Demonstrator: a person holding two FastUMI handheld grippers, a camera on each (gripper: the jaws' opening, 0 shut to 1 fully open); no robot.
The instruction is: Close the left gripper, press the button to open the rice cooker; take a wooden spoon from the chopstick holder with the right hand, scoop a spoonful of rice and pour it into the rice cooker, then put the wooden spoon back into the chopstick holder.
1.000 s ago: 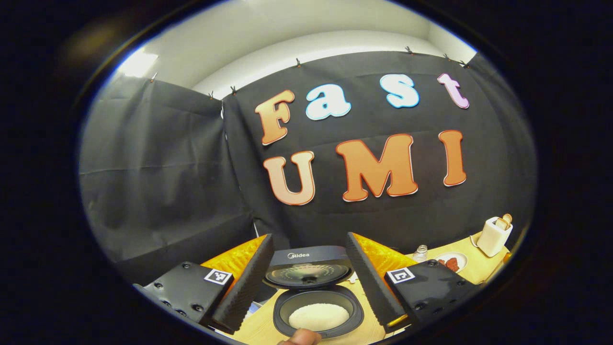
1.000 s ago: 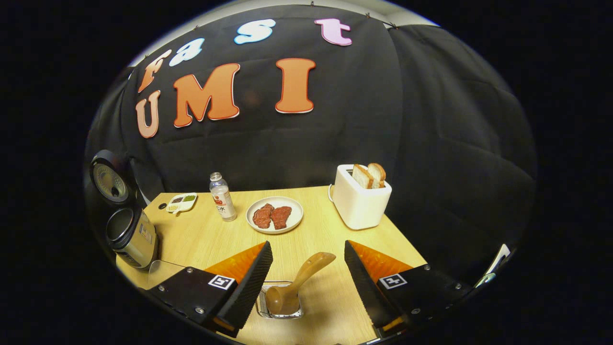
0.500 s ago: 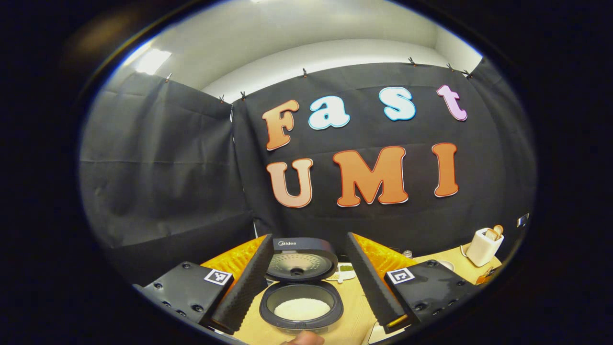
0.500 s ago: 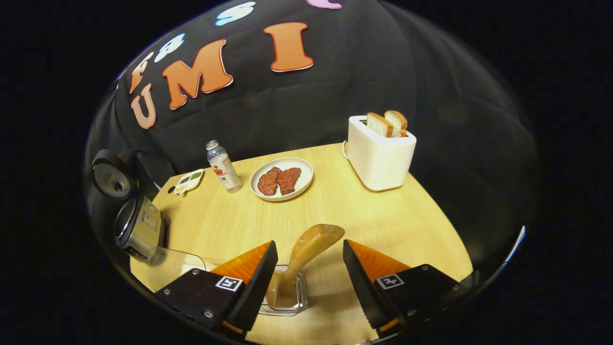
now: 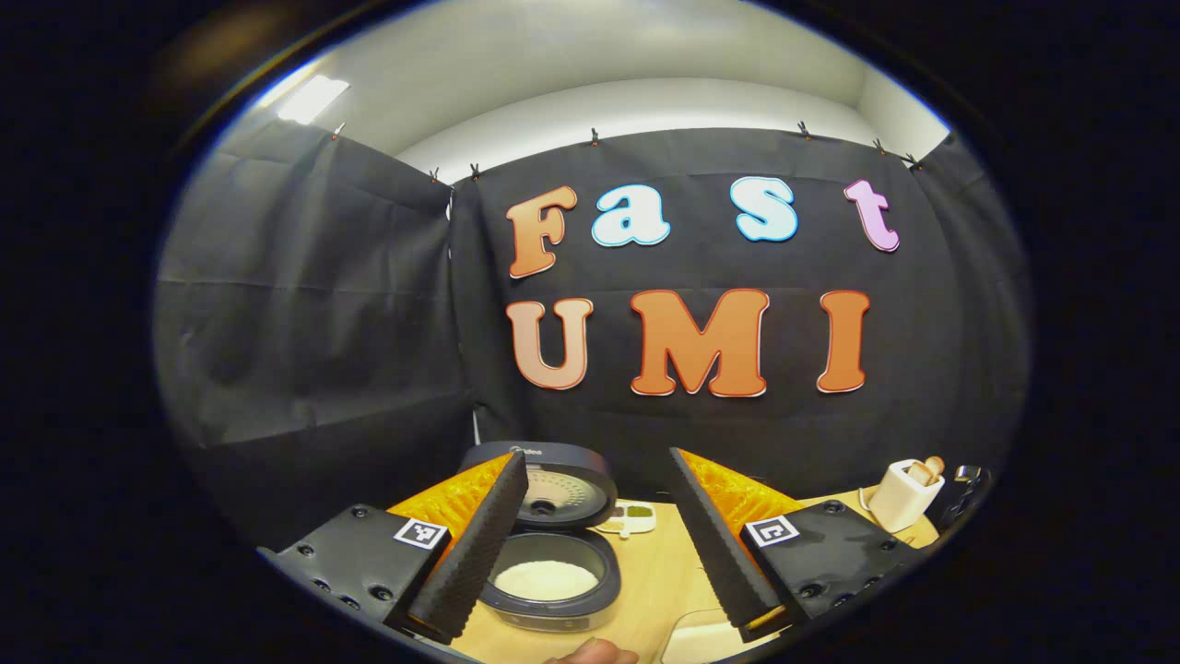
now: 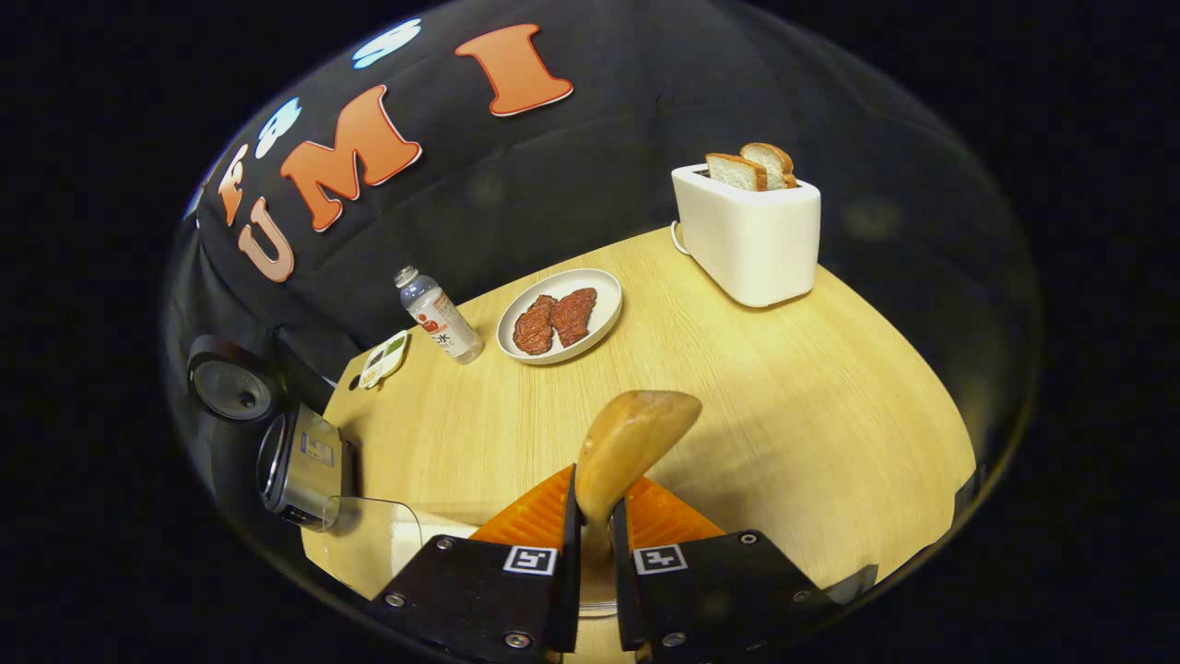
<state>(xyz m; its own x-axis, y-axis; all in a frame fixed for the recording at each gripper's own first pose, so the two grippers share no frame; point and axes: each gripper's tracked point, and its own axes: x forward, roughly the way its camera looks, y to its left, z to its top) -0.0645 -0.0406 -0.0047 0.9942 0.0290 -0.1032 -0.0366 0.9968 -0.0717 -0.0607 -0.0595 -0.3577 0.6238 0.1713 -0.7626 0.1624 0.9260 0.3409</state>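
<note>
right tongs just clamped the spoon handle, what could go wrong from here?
1. The right tongs grip the wooden spoon low on its handle, right above the chopstick holder; lifting may drag the holder along.
2. The clear container sits between the spoon and the open rice cooker; a low sweep could knock it.

Toaster (image 6: 751, 235); bottle (image 6: 441, 314); plate (image 6: 604, 318)

the right hand-held gripper (image 6: 590, 544) hides the lower handle and bowl of the light brown wooden spoon (image 6: 630, 444), and most of the clear holder beneath it. in the left gripper view, the left hand-held gripper's black ridged finger (image 5: 470, 544) covers the left rim of the open dark grey rice cooker (image 5: 550, 578). the clear container (image 5: 705, 634) is cut off at the lower edge.
</note>
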